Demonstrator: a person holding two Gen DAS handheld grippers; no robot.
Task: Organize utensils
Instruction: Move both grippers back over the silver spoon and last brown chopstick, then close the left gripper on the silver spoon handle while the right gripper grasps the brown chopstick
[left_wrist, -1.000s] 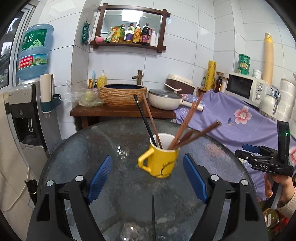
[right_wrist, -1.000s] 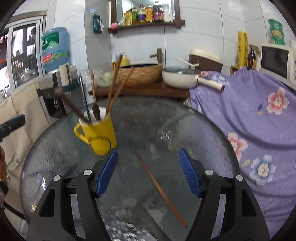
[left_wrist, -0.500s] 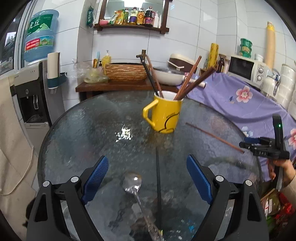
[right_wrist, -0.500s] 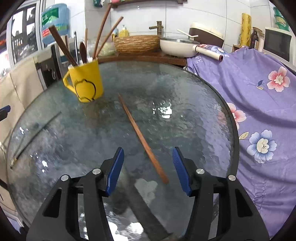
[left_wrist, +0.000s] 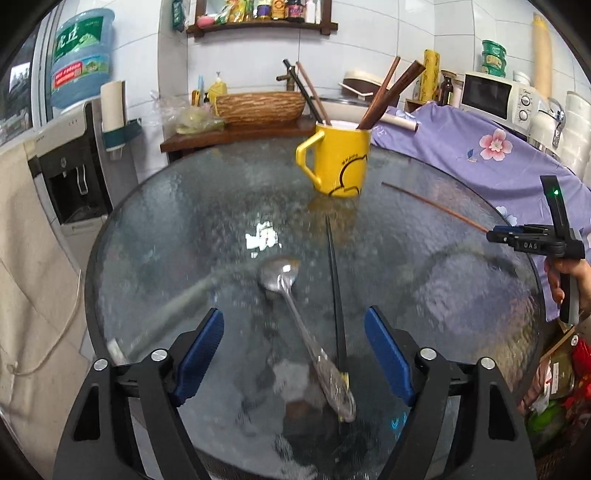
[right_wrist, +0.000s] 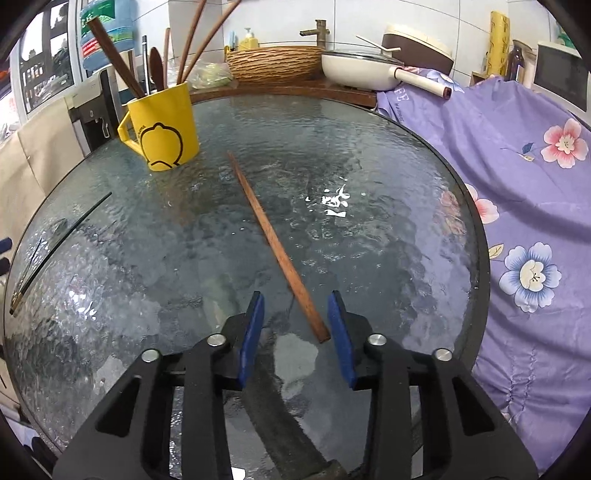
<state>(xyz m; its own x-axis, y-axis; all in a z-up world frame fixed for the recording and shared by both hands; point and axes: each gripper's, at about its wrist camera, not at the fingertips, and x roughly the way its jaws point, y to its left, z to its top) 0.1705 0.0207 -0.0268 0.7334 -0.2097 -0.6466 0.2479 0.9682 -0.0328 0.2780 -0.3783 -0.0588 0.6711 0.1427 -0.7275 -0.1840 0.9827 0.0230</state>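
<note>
Spoon (left_wrist: 291, 302) only between wide-open left tongs (left_wrist: 293, 356); brown chopstick (right_wrist: 275, 245) between narrowing, ungripping right tongs (right_wrist: 295, 332).

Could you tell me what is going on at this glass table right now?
A person is tidying loose utensils into the yellow mug, which already holds several chopsticks. The right gripper has just been closing around the near end of a brown chopstick lying on the glass table; the pads do not yet press on it. The left gripper is open low over a metal spoon and a black chopstick, its jaws narrowing slightly. Nothing is lifted yet.
</note>
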